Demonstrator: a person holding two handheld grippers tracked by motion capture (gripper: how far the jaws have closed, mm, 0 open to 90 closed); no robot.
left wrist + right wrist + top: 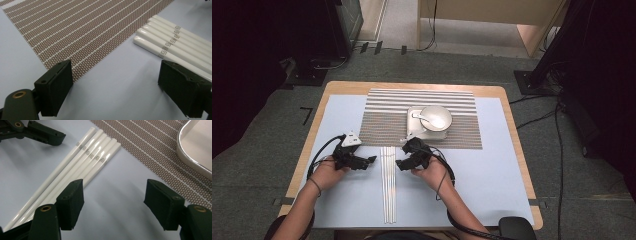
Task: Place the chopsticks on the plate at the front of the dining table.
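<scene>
Several white chopsticks [388,185] lie side by side on the pale blue mat [492,175], pointing away from the person. My left gripper [370,160] sits just left of their far ends and is open, with bare mat between its jaws [115,90]. In the left gripper view the chopsticks [175,42] lie beside its right jaw. My right gripper [404,156] is just right of the chopsticks [82,162], open and holding nothing [115,205]. Its left jaw stands over the outermost stick. The left gripper [37,132] faces it across the sticks.
A brown striped placemat [382,120] lies beyond the grippers. On it is a square white plate [414,132] bearing a round bowl [436,116] and a spoon [421,117]. The plate's rim [190,157] is close to the right gripper. The wooden table edge [517,150] runs around the mat.
</scene>
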